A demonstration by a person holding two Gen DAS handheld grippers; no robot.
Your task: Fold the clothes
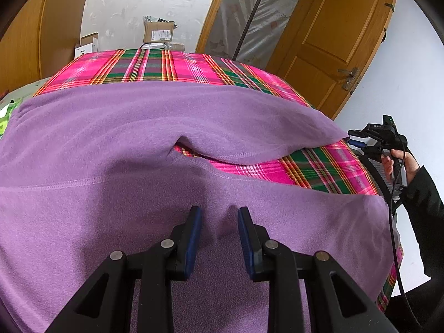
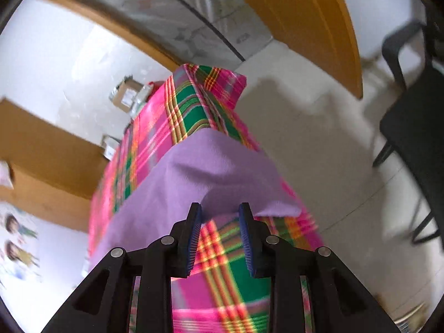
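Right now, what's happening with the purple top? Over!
Left gripper open, fingers over purple fleece top. Right gripper open, holding nothing. Top spread across plaid tablecloth, not yet folded. Nothing blocking.

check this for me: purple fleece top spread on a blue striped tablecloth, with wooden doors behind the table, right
Not quite. The tablecloth is not blue striped: it is a pink and green plaid, as the left wrist view shows clearly. The rest holds: the purple fleece top is spread over it, and a wooden door stands behind the table.
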